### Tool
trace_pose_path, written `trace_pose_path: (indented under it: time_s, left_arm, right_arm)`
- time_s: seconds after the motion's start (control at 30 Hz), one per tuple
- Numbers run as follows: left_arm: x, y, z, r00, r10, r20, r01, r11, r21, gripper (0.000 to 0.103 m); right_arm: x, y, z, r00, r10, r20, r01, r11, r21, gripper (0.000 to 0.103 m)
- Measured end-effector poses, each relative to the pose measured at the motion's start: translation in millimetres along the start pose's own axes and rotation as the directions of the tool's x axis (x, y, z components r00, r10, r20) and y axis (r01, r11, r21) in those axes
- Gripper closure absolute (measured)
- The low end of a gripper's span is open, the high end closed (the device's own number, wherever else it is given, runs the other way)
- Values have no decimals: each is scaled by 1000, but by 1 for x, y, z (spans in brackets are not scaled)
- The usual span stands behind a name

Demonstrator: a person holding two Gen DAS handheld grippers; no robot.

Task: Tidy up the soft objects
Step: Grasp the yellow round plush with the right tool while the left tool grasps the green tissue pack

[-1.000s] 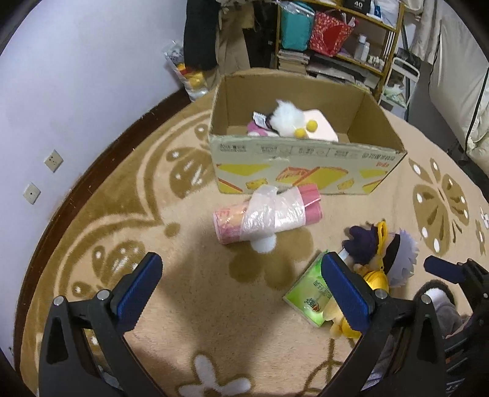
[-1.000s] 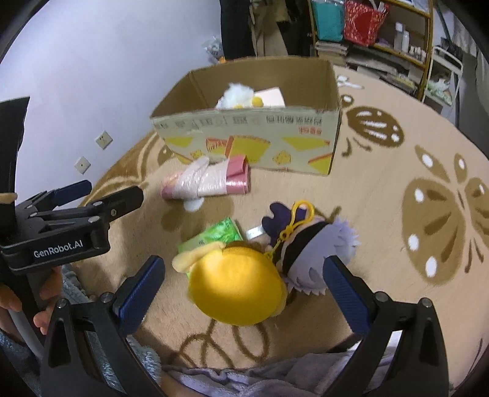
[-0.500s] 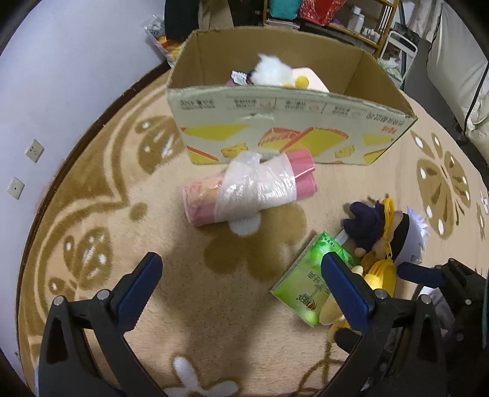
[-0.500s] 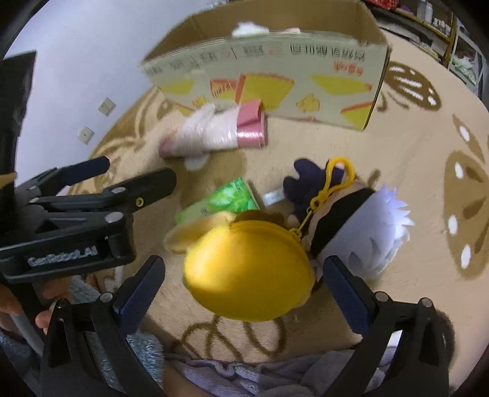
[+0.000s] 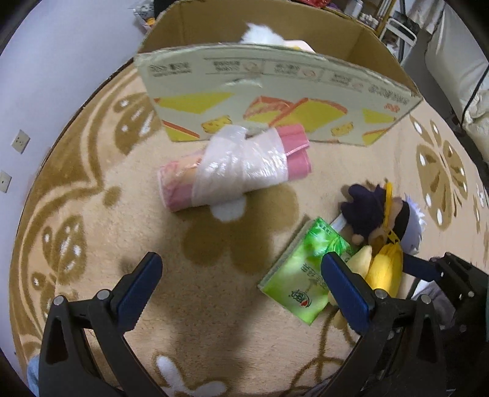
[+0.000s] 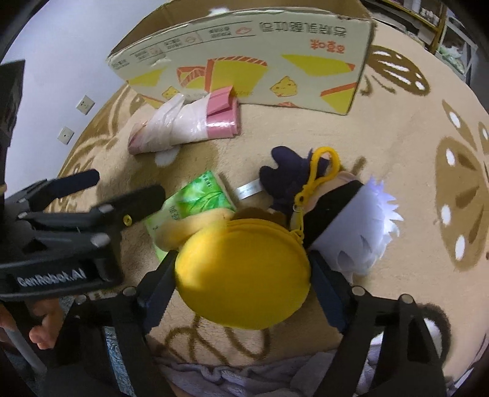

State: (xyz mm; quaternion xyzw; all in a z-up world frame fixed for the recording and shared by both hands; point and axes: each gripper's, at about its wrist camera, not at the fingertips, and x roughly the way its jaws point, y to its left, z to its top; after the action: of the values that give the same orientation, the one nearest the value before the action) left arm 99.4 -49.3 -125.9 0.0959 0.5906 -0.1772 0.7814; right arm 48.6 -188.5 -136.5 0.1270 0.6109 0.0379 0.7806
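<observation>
A yellow round plush point(image 6: 241, 271) lies on the carpet between the fingers of my right gripper point(image 6: 243, 268), whose jaws touch both its sides. It shows in the left wrist view point(image 5: 385, 268) too. A white-haired doll point(image 6: 345, 220) with a yellow clip lies against it. A green tissue pack point(image 5: 302, 274) lies beside them. A pink roll wrapped in clear plastic point(image 5: 235, 168) lies before the cardboard box point(image 5: 275, 100). My left gripper point(image 5: 241, 284) is open and empty above the carpet, left of the tissue pack.
The box holds a white fluffy toy point(image 5: 259, 32). Shelves point(image 5: 382, 18) stand behind it. A wall with sockets point(image 5: 20, 142) runs along the left. The patterned carpet point(image 5: 91, 213) covers the floor.
Both grippers moved forward and down toward the carpet. My right gripper's jaws narrowed around the yellow plush. The left stayed open.
</observation>
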Motion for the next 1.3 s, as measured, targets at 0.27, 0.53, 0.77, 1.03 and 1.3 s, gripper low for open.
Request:
trace_pose_path:
  time_s: [0.27, 0.53, 0.77, 1.03, 1.3]
  left_arm:
    - [-3, 6, 0, 995, -93, -18, 93, 995, -20, 1]
    - [-8, 14, 0, 992, -126, 9, 126, 991, -49, 1]
    - [-17, 7, 0, 994, -111, 26, 110, 994, 16, 1]
    - [-6, -4, -4, 994, -103, -27, 105, 992, 64, 1]
    - [14, -33, -8, 993, -82, -86, 95, 982, 164, 1]
  right_arm:
    - [-12, -16, 1, 998, 39, 42, -42, 996, 80, 21]
    - [-22, -24, 0, 996, 46, 76, -53, 994, 95, 22]
    - [-32, -39, 2, 991, 59, 116, -76, 987, 142, 22]
    - [-43, -51, 6, 985, 56, 162, -84, 981, 172, 22]
    - [-43, -51, 14, 981, 67, 180, -97, 982, 162, 22]
